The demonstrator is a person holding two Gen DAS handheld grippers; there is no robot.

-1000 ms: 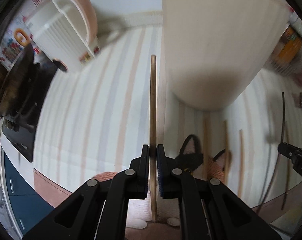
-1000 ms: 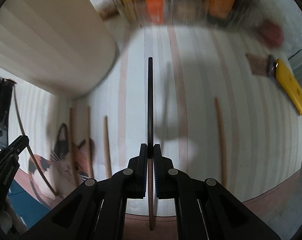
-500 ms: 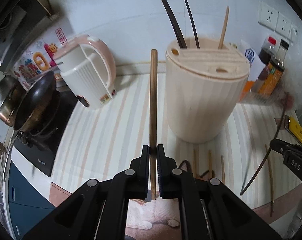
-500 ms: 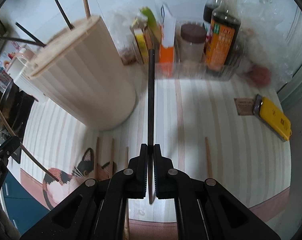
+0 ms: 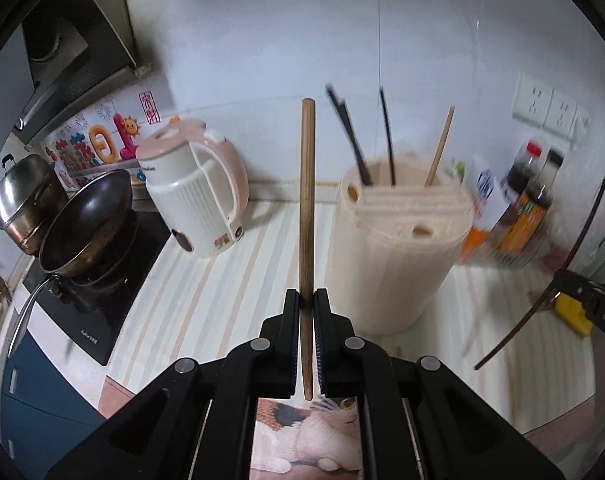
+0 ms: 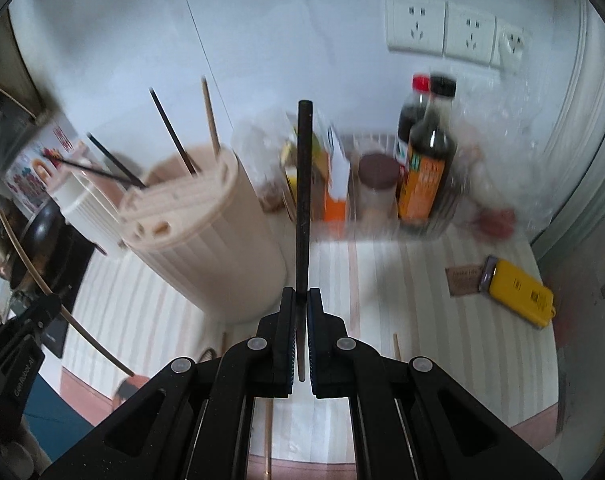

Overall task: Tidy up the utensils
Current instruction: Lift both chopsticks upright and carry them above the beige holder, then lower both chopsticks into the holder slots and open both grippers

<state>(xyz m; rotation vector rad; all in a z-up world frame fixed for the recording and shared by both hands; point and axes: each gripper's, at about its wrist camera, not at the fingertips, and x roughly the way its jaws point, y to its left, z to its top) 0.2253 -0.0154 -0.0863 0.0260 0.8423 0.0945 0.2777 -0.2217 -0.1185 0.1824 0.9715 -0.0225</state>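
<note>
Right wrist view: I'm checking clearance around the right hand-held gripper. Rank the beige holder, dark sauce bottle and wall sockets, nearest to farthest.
1. Beige holder, left of the right hand-held gripper.
2. Dark sauce bottle, right, by the wall.
3. Wall sockets, upper right.

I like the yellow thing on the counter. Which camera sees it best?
The right wrist view: the yellow thing lies whole and fairly sharp on the striped counter. The left wrist view shows only a bit of it, behind the right gripper.

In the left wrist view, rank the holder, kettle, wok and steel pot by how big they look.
1. Holder, though it sits nearest the camera, which inflates it.
2. Kettle.
3. Wok.
4. Steel pot, partly hidden behind the wok and farthest off, so its true size is unsure.
</note>
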